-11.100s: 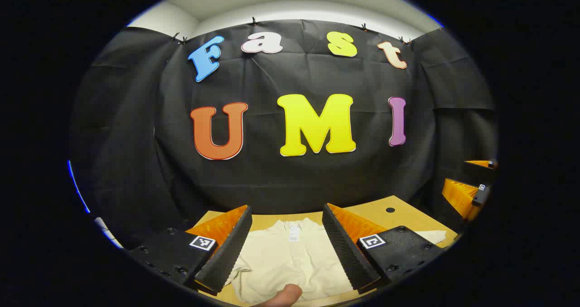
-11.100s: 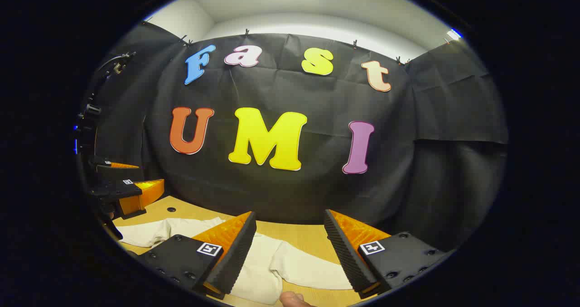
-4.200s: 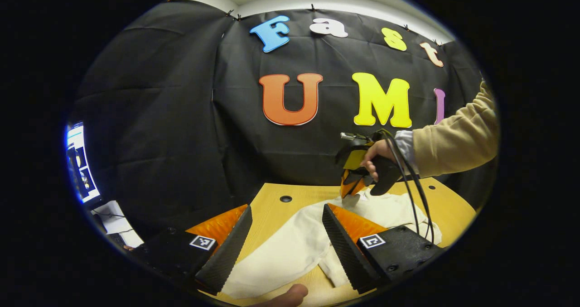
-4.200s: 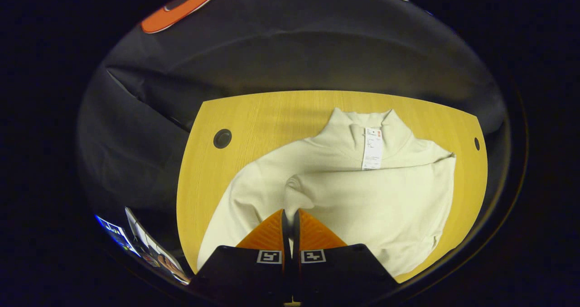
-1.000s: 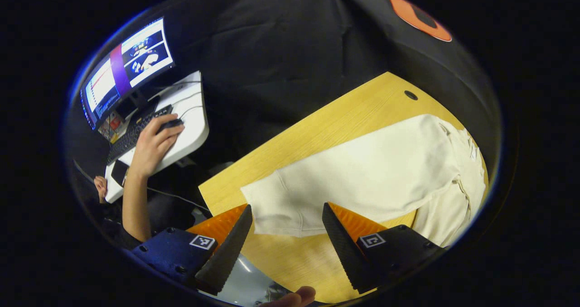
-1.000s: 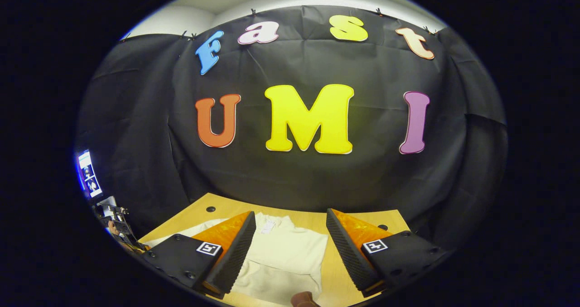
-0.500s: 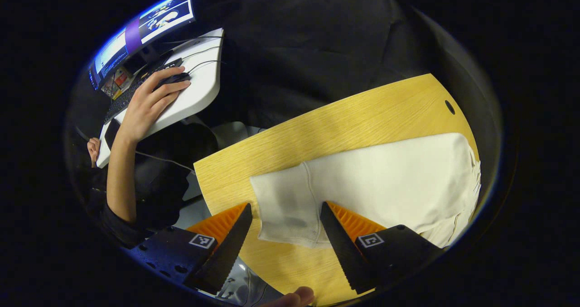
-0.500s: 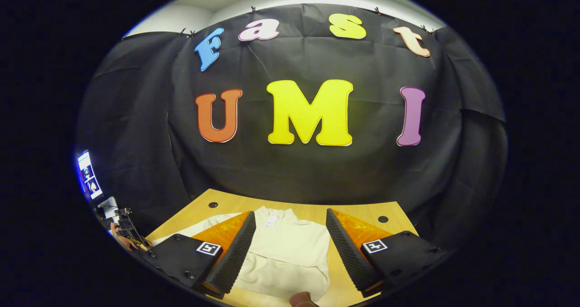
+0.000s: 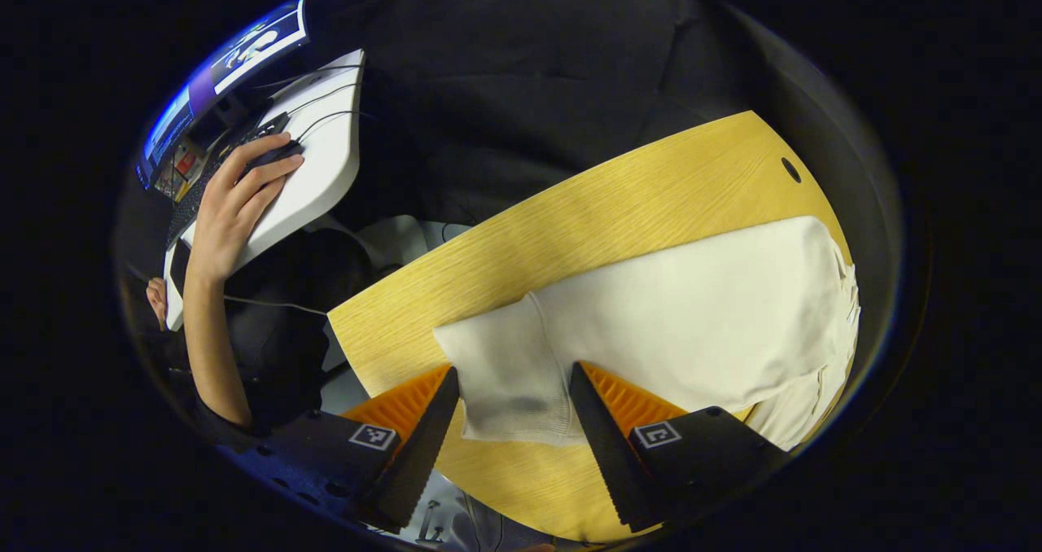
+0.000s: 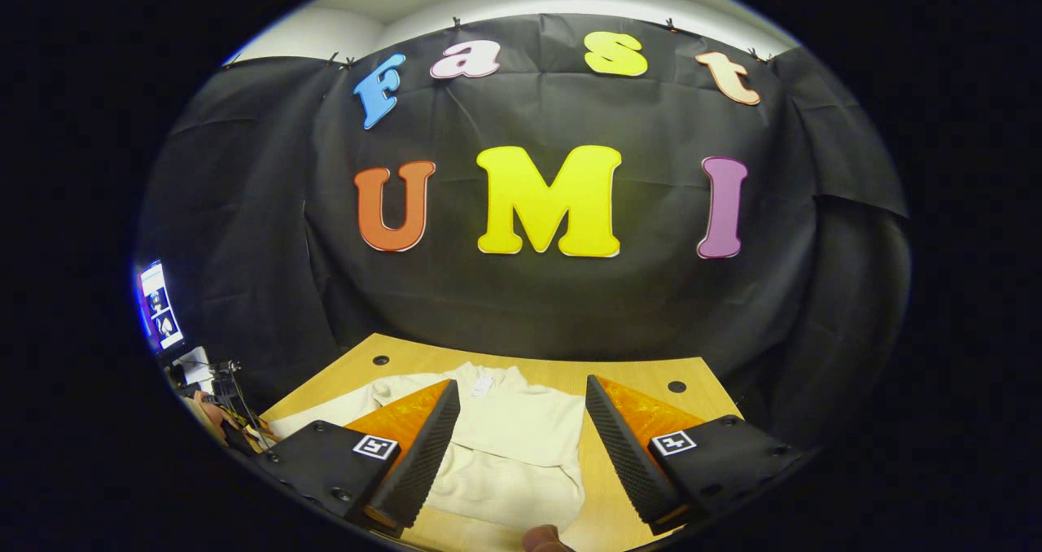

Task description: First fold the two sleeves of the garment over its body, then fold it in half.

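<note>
One cream garment (image 9: 700,316) lies on the wooden surface (image 9: 586,218). The left gripper (image 9: 511,422), fingers wide apart, straddles one sleeve cuff (image 9: 509,385); the right gripper (image 10: 521,446) is open, empty.

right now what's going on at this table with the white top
A person is folding a cream garment on a wooden table with two handheld grippers. The left gripper is open, its fingers straddling the cuff of a sleeve that lies stretched out across the table, not yet gripped. The right gripper is open too, held above the garment's body. Off to the side, another person's hand rests on a computer mouse at a white desk.
</note>
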